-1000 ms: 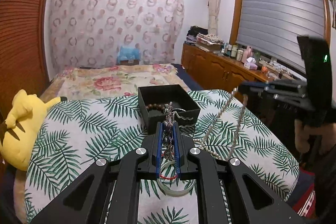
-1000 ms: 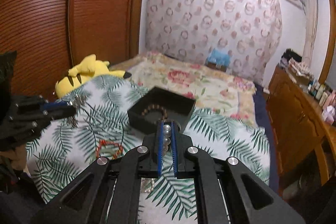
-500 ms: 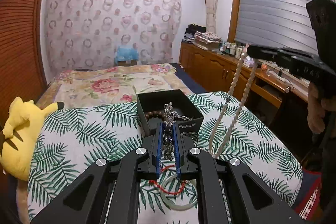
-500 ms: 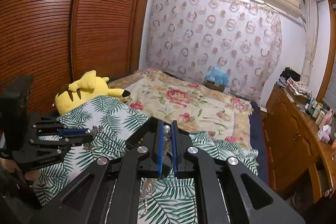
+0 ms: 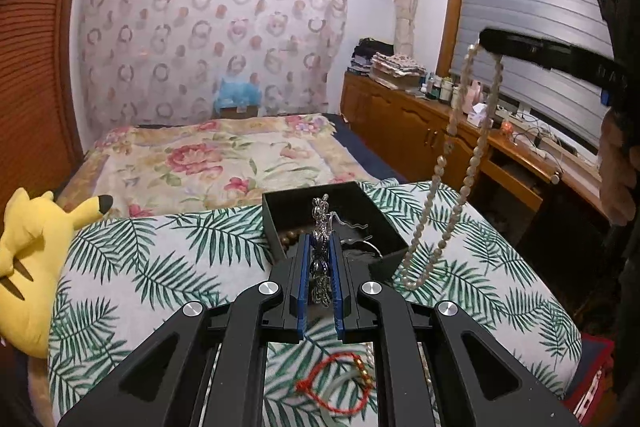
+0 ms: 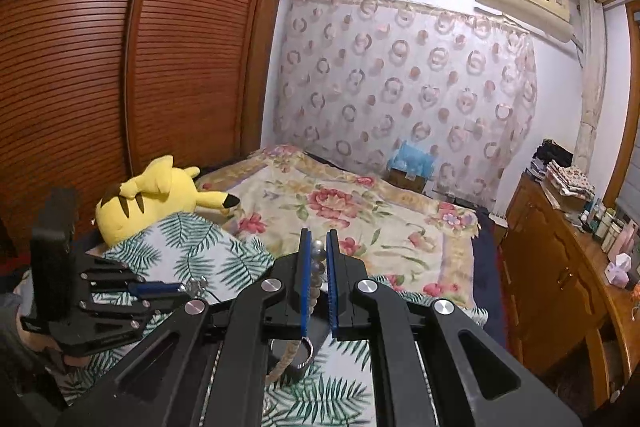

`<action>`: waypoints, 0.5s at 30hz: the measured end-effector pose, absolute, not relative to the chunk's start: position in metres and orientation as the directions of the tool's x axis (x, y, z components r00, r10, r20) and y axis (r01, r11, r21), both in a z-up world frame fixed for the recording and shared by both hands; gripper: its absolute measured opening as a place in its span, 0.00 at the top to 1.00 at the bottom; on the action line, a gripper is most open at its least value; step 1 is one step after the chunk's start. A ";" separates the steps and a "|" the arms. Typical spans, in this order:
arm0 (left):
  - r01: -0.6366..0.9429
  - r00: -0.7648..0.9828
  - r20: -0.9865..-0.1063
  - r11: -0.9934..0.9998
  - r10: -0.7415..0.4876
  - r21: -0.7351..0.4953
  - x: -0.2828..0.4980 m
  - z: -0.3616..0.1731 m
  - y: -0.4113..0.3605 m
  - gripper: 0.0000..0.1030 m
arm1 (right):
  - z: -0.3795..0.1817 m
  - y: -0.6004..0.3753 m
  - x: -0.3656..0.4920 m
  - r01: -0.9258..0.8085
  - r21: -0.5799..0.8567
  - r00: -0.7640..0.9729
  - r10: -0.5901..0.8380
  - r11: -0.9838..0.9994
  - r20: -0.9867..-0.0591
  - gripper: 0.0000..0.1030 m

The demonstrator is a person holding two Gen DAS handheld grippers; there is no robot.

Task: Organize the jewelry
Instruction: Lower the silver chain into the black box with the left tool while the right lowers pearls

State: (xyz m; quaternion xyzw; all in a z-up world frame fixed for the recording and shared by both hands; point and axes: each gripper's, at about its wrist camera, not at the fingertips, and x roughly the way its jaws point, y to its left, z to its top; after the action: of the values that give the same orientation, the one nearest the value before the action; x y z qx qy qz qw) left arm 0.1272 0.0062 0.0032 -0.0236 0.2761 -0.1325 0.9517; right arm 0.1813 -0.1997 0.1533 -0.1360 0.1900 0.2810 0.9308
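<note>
Since a second ago we have raised the right gripper high — it was level with the black box and now sits at two o'clock in the left view, with the pearl necklace lifted with it. Our right jaws are nearly closed on the pearls, and the strand's long axis runs vertically, its bottom loop near the box's right corner. Our left gripper pinches a silver chain — upright, at the box's near edge. A red cord bracelet lies on the leaf-print cover at six o'clock.
</note>
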 end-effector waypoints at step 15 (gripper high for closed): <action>0.231 0.777 -0.569 0.963 -0.268 -0.137 0.167 -0.013 0.003 0.92 | 0.135 -0.178 0.254 -0.590 -0.132 0.752 0.482 0.797 -0.451 0.92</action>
State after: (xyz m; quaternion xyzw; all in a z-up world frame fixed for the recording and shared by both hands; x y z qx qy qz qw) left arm 0.1668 0.0030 -0.0133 -0.0295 0.3062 -0.1324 0.9423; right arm 0.2536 -0.1776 0.1346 -0.1342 0.2014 0.2892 0.9262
